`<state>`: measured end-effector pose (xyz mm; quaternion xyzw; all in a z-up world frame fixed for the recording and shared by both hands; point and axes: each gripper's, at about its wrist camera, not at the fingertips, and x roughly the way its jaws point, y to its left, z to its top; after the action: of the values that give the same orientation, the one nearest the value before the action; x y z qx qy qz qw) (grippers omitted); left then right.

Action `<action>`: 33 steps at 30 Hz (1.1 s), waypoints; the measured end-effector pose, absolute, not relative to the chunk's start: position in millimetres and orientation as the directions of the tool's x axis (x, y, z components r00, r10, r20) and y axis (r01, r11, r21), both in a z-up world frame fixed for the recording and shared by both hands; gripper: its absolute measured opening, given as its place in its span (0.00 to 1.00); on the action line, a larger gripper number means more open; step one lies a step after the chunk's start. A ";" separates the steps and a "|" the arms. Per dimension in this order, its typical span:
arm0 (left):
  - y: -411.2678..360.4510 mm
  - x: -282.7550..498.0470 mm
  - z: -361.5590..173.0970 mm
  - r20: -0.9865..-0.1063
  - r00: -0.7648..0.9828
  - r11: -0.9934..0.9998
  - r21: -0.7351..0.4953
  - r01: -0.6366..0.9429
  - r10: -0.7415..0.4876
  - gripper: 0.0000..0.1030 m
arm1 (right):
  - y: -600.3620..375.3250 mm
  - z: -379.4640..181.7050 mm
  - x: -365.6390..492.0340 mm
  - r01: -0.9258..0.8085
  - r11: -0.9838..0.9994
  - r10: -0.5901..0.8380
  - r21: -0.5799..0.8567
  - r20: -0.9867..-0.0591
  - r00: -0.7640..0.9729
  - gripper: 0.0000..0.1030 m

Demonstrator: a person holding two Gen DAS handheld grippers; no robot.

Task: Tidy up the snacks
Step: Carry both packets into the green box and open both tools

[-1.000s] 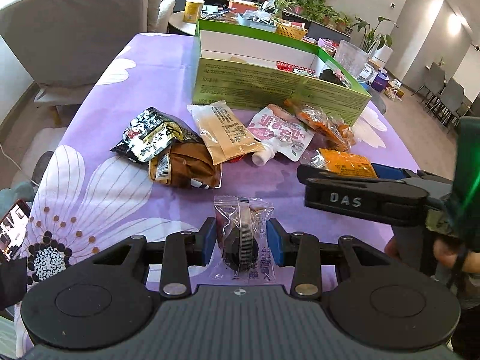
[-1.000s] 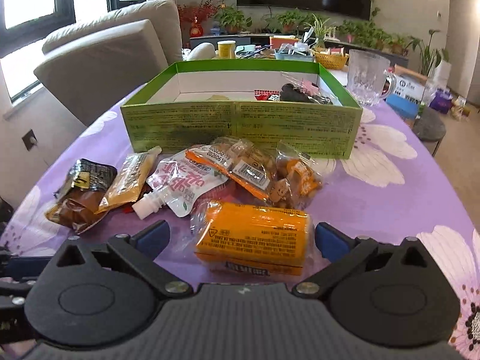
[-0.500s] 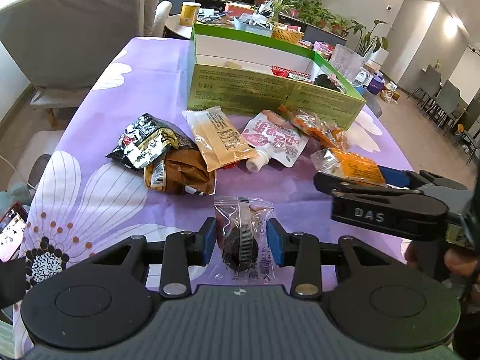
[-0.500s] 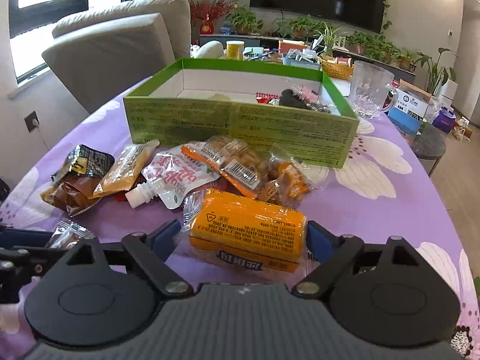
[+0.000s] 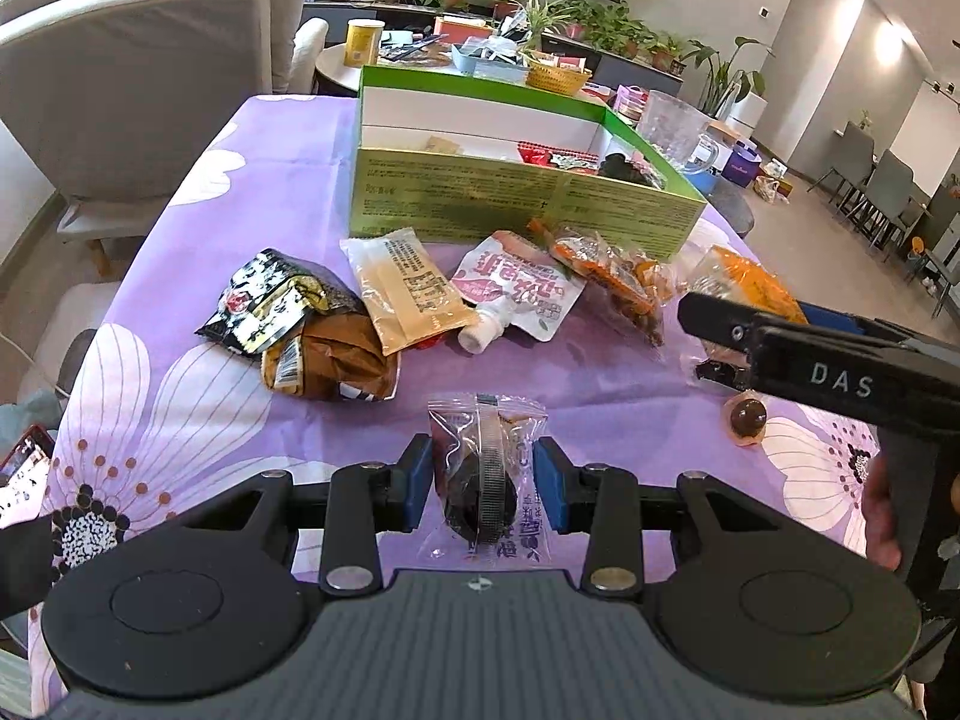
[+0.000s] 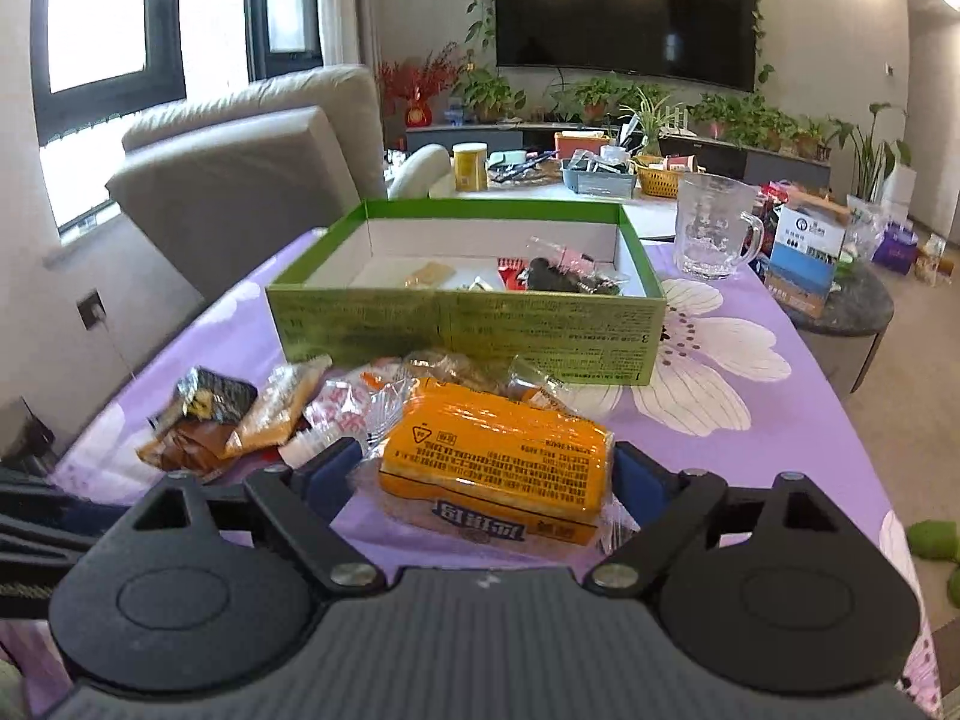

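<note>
My right gripper (image 6: 489, 471) now pinches the orange pack (image 6: 495, 459) by its short ends. A second ago the pads stood spread beside it on the table; they have since closed and lifted it clear of the cloth, so it can go to the green box (image 6: 468, 330) by the far edge. Its long axis runs crosswise between the pads, label up. My left gripper (image 5: 483, 483) clamps a clear-wrapped dark sweet (image 5: 483, 474) near the near edge, its long axis pointing at the box.

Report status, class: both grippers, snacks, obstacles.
Left gripper shut on clear-wrapped dark round snack. Right gripper shut on orange wrapped cake pack, lifted. Open green cardboard box ahead, path unobstructed.
</note>
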<state>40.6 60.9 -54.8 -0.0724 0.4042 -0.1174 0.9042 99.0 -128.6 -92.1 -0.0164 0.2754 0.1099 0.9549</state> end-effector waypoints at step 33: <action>57.9 113.3 -4.5 -0.629 0.734 0.964 -0.217 0.153 -0.258 0.33 | -152.0 -60.4 142.4 -0.220 0.975 0.210 0.027 -0.432 0.877 0.90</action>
<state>113.3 57.9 -4.5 -0.0753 0.3479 -0.1105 0.9279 142.4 -152.0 -60.4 -0.0113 0.2217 0.1109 0.9687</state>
